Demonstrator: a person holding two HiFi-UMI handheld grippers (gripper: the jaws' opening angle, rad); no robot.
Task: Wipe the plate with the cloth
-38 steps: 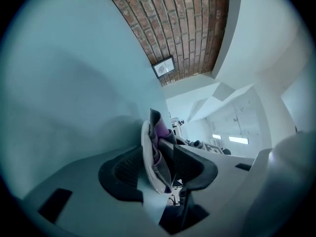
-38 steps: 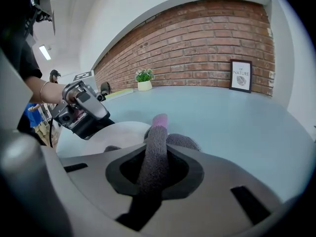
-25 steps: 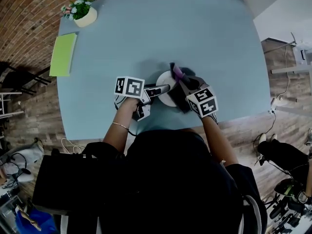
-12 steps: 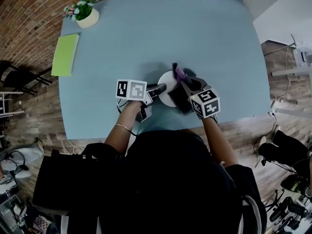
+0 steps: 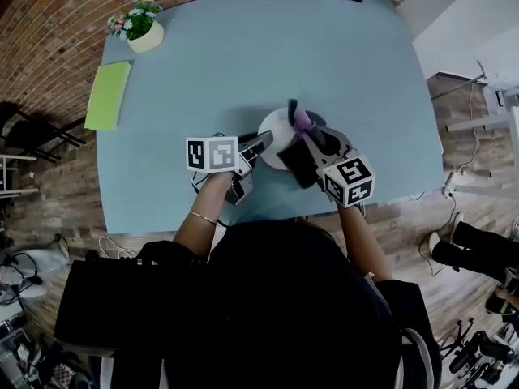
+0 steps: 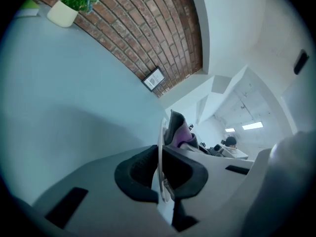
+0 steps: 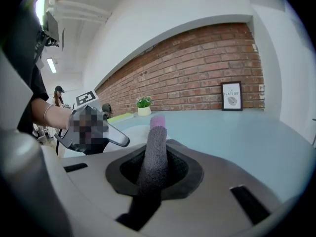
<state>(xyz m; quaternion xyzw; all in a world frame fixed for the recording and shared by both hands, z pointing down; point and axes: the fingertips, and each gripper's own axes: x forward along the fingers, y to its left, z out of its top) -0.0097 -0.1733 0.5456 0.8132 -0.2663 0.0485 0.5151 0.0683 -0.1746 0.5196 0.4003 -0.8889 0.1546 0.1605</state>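
Grips taken, wiping not yet started.
The left gripper [image 5: 261, 143] has just been closing its jaws and pinches the rim of the small white round plate [image 5: 276, 128] over the pale blue table [image 5: 203, 63]; the right gripper [image 5: 312, 142] squeezes the folded grey-and-purple cloth [image 5: 298, 120] at the plate's right edge. Only the left gripper view shows the rim between the jaws.

I read the plate [image 5: 274, 126] as plain white against the pale blue worktop [image 5: 243, 55]. The cloth [image 5: 301, 122] at the plate is dark grey with a purple-pink patch. The left gripper [image 5: 266, 143] and right gripper [image 5: 310, 136] are grey, with cubes patterned in black-and-white squares. Far from the plate are a lime-green sheet [image 5: 107, 94], a cream pot [image 5: 146, 35] of green leaves, and a red-brown brick wall [image 5: 49, 23].
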